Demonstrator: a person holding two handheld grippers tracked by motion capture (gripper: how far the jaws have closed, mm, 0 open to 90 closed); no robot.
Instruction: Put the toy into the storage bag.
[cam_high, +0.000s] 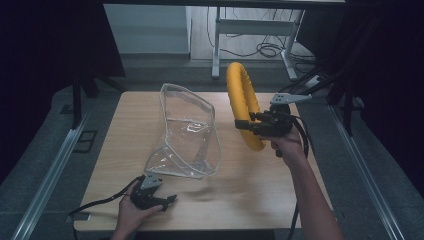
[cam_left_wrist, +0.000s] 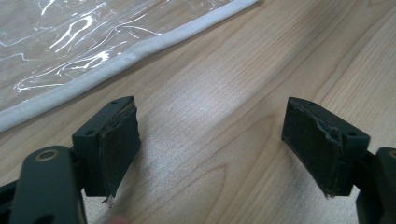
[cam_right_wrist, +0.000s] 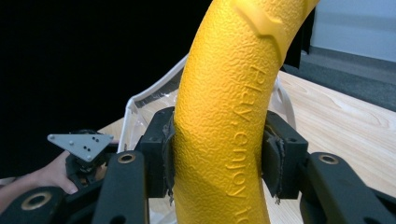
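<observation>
Wooden table (cam_high: 250, 190), dark surround. Right gripper (cam_high: 250, 122) clamped on textured yellow foam ring (cam_high: 242, 100), upright on edge, long axis vertical. Left gripper (cam_high: 167, 201) wide open, empty, on tabletop near clear plastic pouch (cam_high: 187, 135).

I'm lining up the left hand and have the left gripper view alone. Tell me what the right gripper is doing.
Observer: The right gripper is clamped on a yellow ring, held upright above the table.
Operator: Say where the bag's mouth faces.
Observer: The clear bag stands open, its mouth upward, left of the ring.
Operator: Place my gripper.
Observer: The left gripper rests open near the table's front edge, just in front of the bag.
</observation>
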